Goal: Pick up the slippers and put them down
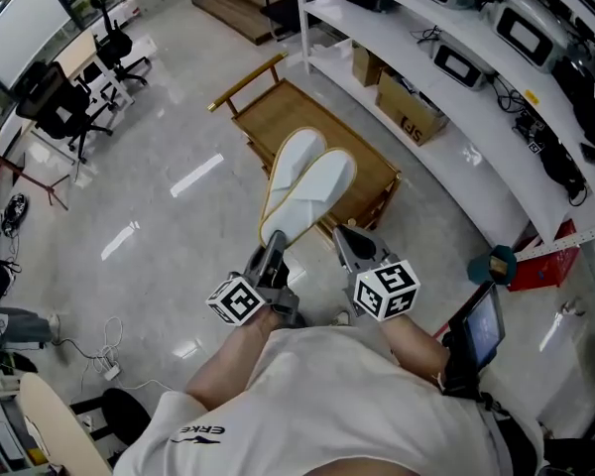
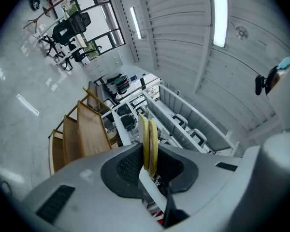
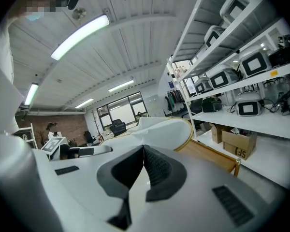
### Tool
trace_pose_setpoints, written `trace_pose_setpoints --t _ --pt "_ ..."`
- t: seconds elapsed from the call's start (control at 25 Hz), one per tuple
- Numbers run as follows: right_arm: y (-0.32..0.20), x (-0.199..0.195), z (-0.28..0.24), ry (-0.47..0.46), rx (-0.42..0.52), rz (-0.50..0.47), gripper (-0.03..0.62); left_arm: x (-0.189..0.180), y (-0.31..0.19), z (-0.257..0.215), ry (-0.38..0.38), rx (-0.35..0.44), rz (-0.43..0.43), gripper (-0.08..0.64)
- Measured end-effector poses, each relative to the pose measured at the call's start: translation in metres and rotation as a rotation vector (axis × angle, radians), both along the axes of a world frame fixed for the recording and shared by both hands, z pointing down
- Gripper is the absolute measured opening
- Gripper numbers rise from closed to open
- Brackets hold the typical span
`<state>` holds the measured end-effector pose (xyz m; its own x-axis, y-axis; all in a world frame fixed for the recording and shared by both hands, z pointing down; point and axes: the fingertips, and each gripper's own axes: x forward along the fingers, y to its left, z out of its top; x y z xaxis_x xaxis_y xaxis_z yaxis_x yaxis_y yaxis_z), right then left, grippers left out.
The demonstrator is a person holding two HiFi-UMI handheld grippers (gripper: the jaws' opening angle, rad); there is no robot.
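Note:
Two white slippers with yellow-trimmed soles are held up side by side over a low wooden rack (image 1: pixel 268 117). My left gripper (image 1: pixel 270 254) is shut on the heel of the left slipper (image 1: pixel 290 172). In the left gripper view its yellow edge (image 2: pixel 149 139) stands pinched between the dark pads (image 2: pixel 130 166). My right gripper (image 1: pixel 342 238) is shut on the heel of the right slipper (image 1: pixel 325 188), which overlaps the left one. In the right gripper view the white slipper (image 3: pixel 162 129) stretches away beyond the closed jaws of the right gripper (image 3: pixel 144 152).
White shelving (image 1: pixel 416 58) with devices and cardboard boxes (image 1: pixel 409 105) runs along the right, just past the rack. Office chairs (image 1: pixel 64 107) stand at the far left. Cables (image 1: pixel 104 360) lie on the glossy floor at lower left. A small screen (image 1: pixel 482 325) sits by the person's right arm.

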<state>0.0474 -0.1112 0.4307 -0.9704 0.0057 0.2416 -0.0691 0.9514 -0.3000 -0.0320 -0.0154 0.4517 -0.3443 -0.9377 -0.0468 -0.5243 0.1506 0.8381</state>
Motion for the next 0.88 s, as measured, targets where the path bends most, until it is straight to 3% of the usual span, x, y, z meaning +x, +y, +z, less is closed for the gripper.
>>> trace_pose_setpoints --t 0.4,0.88 --pt "0.04 -0.08 -0.004 0.013 0.022 -0.028 0.006 -0.077 0.035 0.001 0.013 0.016 -0.015 0.059" --pt "0.081 -0.161 0.0 0.017 0.036 0.014 0.006 -0.166 0.07 0.008 0.033 0.031 0.023 0.058"
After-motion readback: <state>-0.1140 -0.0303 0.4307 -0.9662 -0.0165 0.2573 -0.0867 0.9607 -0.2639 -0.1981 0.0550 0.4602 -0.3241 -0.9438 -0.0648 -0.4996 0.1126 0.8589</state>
